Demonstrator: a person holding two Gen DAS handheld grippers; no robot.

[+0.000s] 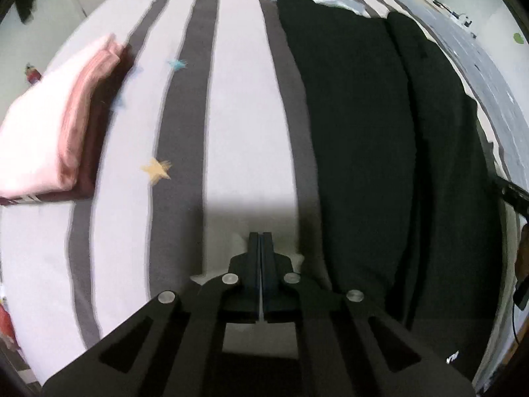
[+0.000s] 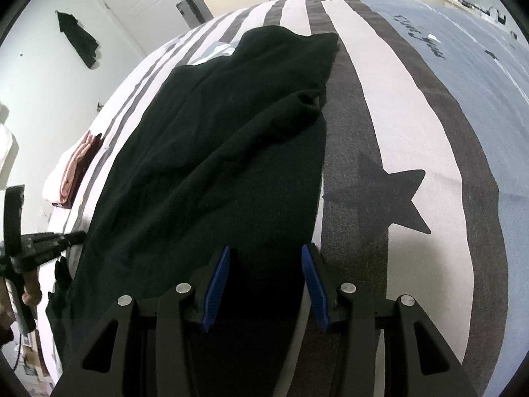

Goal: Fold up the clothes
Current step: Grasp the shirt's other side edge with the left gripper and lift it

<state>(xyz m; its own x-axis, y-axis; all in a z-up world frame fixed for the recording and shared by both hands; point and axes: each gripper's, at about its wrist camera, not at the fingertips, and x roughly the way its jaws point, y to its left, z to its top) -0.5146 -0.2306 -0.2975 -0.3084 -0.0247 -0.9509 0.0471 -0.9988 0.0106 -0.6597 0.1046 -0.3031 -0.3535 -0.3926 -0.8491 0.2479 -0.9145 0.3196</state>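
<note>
A black garment [image 1: 380, 139] lies spread lengthwise on the striped bed cover [image 1: 238, 106]. In the right wrist view the garment [image 2: 215, 152] has one part folded over its far right side. My left gripper [image 1: 261, 236] is shut and empty, over the striped cover just left of the garment's near edge. My right gripper [image 2: 266, 264] is open, its blue pads [image 2: 216, 284] straddling the garment's near right edge. The left gripper also shows at the far left of the right wrist view [image 2: 46, 241].
A stack of folded pink and maroon clothes [image 1: 56, 139] sits on the bed's left side, also seen in the right wrist view [image 2: 72, 172]. A dark garment [image 2: 77, 39] hangs on the wall by a white door. A blue-grey cover section [image 2: 463, 76] lies to the right.
</note>
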